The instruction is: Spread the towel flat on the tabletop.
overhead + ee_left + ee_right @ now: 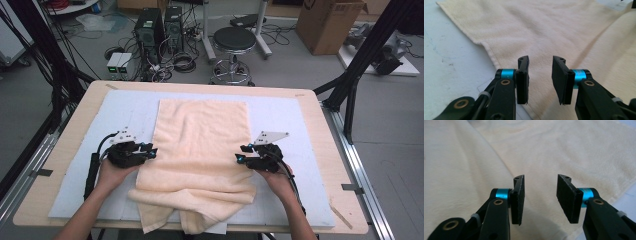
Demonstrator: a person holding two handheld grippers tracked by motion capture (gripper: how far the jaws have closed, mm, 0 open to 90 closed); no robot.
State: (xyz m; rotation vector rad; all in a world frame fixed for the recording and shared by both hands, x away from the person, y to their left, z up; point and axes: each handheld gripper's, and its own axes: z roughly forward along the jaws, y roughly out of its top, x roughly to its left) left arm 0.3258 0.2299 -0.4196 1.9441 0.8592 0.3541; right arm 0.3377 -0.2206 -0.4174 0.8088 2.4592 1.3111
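A pale peach terry towel [200, 145] lies in the middle of the high view, on a light grey-blue mat [285, 120] that covers a wooden table [70, 130]. The near part of the towel is folded back over itself, and some folds hang over the bottom edge of the table.

The left gripper [151, 151] is at the left edge of the towel, in the lower left part of the frame. In the left gripper view its jaws stand apart above the cloth, with nothing between the pads [522, 83].

The right gripper [241, 153] is at the right edge of the towel, opposite the left one. In the right gripper view the jaws are also apart, empty, and the towel [564, 152] lies behind them.
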